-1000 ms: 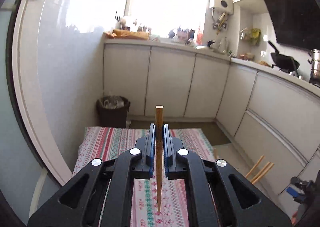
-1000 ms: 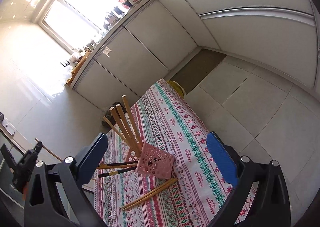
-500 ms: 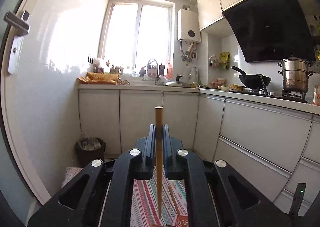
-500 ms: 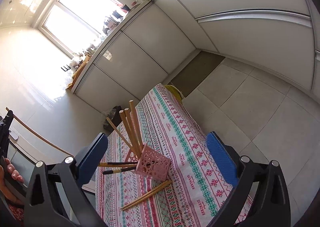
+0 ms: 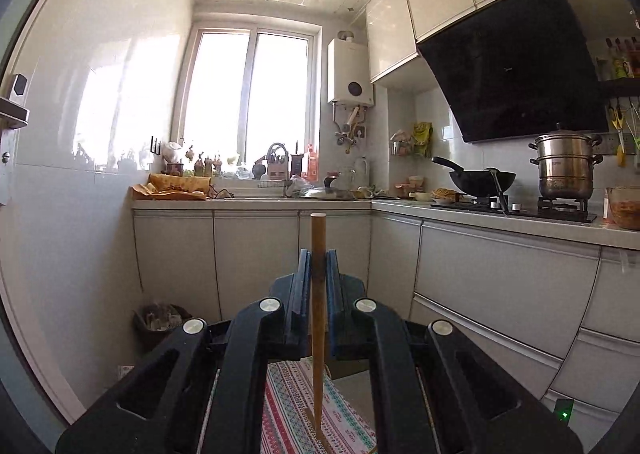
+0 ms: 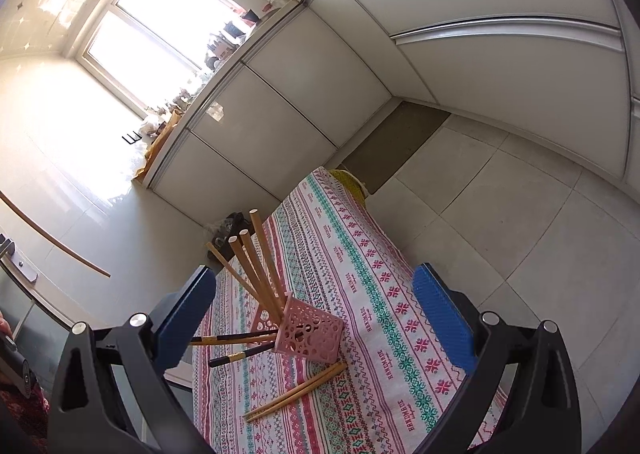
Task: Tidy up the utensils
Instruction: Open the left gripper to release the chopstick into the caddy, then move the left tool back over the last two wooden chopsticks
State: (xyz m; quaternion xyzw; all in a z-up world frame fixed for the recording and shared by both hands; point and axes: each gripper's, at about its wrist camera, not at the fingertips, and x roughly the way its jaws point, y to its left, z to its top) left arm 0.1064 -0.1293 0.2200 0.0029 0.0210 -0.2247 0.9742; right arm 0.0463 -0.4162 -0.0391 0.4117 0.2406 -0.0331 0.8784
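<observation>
My left gripper (image 5: 318, 258) is shut on a wooden chopstick (image 5: 318, 318), which stands upright between the blue pads, high above the patterned tablecloth (image 5: 296, 406). In the right wrist view that same chopstick (image 6: 52, 240) slants in the air at the far left. My right gripper (image 6: 316, 302) hangs open over the table. Below it stands a pink perforated holder (image 6: 310, 334) with several chopsticks (image 6: 256, 266) leaning out of it. Two dark-tipped chopsticks (image 6: 232, 346) lie left of the holder and a plain pair (image 6: 296, 394) lies in front of it.
The table is covered by a striped cloth (image 6: 360, 294). White kitchen cabinets (image 5: 500, 282) run along the back and right, with a wok (image 5: 480, 180) and a steel pot (image 5: 564, 164) on the stove. A dark bin (image 5: 160, 320) stands by the left wall.
My left gripper rose and tipped up to level with the chopstick, so the table dropped out of its view. In the right wrist view the held chopstick climbed at the left. The right gripper stayed put.
</observation>
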